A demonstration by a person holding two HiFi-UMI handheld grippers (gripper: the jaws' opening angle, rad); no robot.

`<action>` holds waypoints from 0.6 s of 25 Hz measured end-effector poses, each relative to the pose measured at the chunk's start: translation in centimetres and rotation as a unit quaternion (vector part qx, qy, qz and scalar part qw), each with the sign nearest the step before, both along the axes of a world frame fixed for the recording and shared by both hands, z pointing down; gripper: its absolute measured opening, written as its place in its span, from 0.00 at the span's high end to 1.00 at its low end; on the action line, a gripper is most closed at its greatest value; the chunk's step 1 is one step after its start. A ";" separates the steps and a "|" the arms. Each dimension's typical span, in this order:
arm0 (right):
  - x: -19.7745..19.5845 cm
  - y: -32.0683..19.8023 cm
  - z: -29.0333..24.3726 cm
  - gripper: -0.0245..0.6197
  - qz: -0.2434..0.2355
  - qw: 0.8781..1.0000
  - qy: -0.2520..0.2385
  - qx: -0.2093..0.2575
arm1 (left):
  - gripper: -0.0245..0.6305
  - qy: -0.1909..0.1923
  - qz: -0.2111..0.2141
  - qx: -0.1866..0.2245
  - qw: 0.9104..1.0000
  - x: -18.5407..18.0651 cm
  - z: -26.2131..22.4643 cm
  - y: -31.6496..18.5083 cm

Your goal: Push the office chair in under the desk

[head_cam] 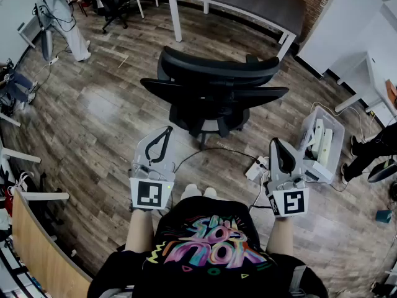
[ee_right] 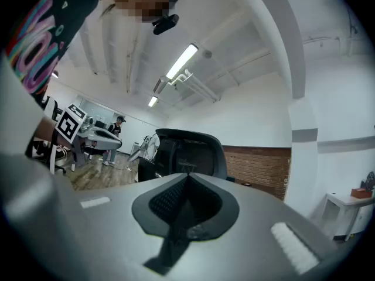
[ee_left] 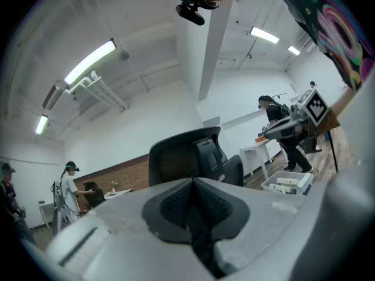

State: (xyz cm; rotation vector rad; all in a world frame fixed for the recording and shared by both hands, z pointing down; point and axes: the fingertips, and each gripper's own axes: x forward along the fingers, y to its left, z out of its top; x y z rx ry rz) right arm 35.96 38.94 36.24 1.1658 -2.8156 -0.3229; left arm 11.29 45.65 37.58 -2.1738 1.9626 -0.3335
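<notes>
I hold both tools clenched and empty: the left gripper and the right gripper hover level, jaws pressed together, short of the black mesh-backed office chair. The chair stands on the wooden plank floor, backrest towards me, well apart from the grey-topped desk with white legs. My worry is an off-centre shove: shut tips on a curved backrest could slip, or spin the seat rather than roll it. The black cable and white power strip lie near the base and might snag a castor. The castors are mostly hidden under the seat, the desk's far edge is cut off, and I cannot judge the armrests' clearance beneath it
</notes>
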 end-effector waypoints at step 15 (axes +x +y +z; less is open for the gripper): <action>1.8 -0.7 0.6 0.96 0.011 1.000 -0.001 0.005 | 0.96 -0.010 -0.029 0.000 1.000 -0.2 -0.1 0.3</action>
